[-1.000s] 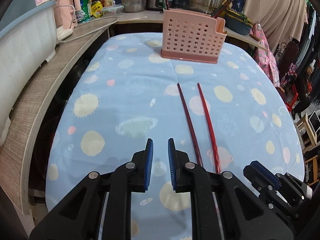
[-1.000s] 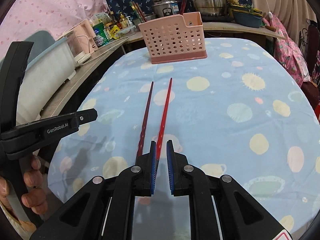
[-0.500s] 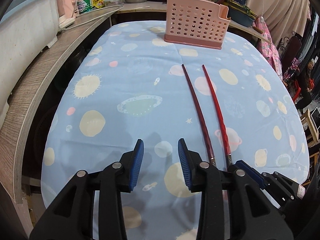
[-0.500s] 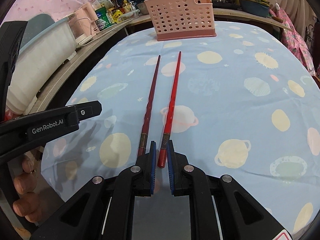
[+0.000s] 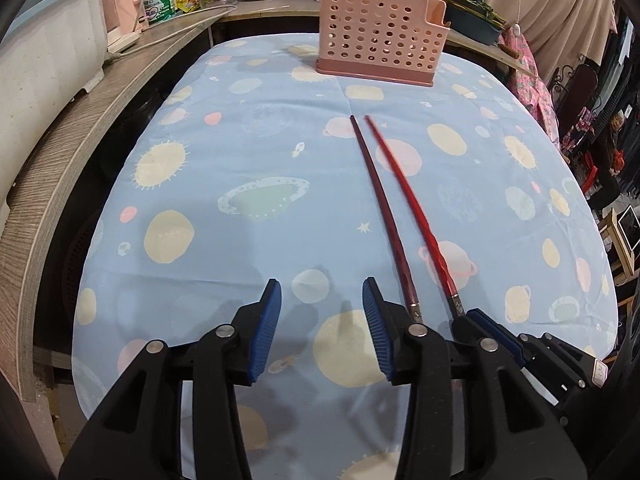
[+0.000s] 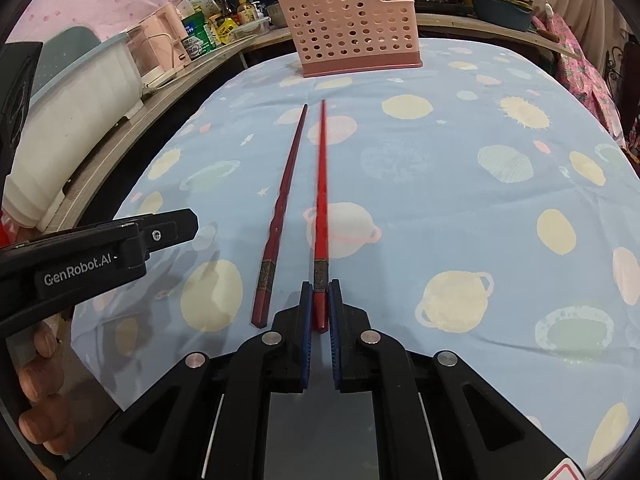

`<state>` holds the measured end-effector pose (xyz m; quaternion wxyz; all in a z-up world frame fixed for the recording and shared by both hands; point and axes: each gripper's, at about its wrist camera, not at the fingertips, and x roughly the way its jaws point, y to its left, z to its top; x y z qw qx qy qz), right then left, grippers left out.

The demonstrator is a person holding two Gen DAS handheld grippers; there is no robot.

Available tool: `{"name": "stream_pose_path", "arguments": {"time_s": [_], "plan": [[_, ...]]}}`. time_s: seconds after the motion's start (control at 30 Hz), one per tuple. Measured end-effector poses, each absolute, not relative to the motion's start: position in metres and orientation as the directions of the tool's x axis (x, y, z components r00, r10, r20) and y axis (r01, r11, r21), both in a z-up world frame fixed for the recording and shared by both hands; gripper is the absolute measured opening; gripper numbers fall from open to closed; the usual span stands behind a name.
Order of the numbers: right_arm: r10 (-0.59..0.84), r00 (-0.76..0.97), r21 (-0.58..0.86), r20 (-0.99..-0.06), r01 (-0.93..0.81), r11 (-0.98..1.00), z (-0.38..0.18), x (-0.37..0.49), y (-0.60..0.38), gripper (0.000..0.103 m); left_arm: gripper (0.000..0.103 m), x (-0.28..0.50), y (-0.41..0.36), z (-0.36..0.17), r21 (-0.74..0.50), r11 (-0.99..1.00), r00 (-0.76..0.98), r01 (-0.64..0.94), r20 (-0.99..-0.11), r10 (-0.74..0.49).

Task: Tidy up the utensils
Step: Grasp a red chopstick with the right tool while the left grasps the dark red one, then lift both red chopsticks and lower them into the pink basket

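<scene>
Two chopsticks lie side by side on the blue patterned tablecloth, pointing at a pink perforated utensil basket (image 5: pixel 380 50) at the far end. The dark red chopstick (image 5: pixel 384 216) lies on the left and the bright red chopstick (image 5: pixel 416 208) on the right. My right gripper (image 6: pixel 320 292) is shut on the near end of the bright red chopstick (image 6: pixel 321 200), beside the dark red one (image 6: pixel 284 200). My left gripper (image 5: pixel 322 296) is open and empty, just left of the dark red chopstick's near end. The basket also shows in the right wrist view (image 6: pixel 352 32).
A wooden counter (image 5: pixel 80 128) runs along the table's left side with a white tub (image 5: pixel 44 60), a pink appliance and bottles. Metal pots stand behind the basket. The tablecloth (image 5: pixel 240 160) hangs over the table's near edge. The left gripper's body (image 6: pixel 88 256) shows at left.
My left gripper has opened wide. My right gripper has drawn back to the near end of the bright red chopstick and closed on it; that chopstick has shifted closer to the dark one.
</scene>
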<state>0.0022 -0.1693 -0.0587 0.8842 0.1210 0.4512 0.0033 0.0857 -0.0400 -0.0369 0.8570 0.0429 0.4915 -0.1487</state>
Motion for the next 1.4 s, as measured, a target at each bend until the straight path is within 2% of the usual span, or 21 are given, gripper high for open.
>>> {"name": "stream_pose_path", "arguments": {"time_s": [0.3, 0.87, 1.0, 1.17, 1.27, 1.33, 1.4], "plan": [[0.075, 0.602, 0.231, -0.795, 0.186, 0.955, -0.058, -0.012, -0.201, 0.007, 0.050, 0.076, -0.062, -0.045, -0.090, 0.933, 0.439, 0.349, -0.864, -0.247], [0.074, 0.604, 0.234, -0.793, 0.191, 0.953, -0.058, -0.017, -0.205, 0.007, 0.049, 0.072, -0.084, -0.065, -0.076, 0.923, 0.398, 0.378, -0.887, -0.236], [0.073, 0.603, 0.232, -0.794, 0.190, 0.954, -0.058, -0.018, -0.205, 0.008, 0.041, 0.071, -0.084, -0.065, -0.054, 0.923, 0.408, 0.380, -0.886, -0.219], [0.072, 0.605, 0.226, -0.793, 0.182, 0.957, -0.056, -0.018, -0.201, 0.016, 0.031, 0.071, -0.082, -0.065, -0.046, 0.924, 0.411, 0.379, -0.886, -0.213], [0.062, 0.606, 0.209, -0.793, 0.175, 0.962, -0.056, -0.015, -0.197, 0.016, 0.025, 0.071, -0.082, -0.065, -0.046, 0.924, 0.411, 0.380, -0.887, -0.213], [0.060, 0.604, 0.202, -0.795, 0.170, 0.964, -0.056, -0.013, -0.196, 0.016, 0.017, 0.071, -0.082, -0.065, -0.046, 0.923, 0.409, 0.383, -0.887, -0.214], [0.052, 0.601, 0.192, -0.798, 0.172, 0.966, -0.056, -0.012, -0.196, 0.013, 0.013, 0.072, -0.082, -0.065, -0.045, 0.922, 0.408, 0.386, -0.888, -0.214]]}}
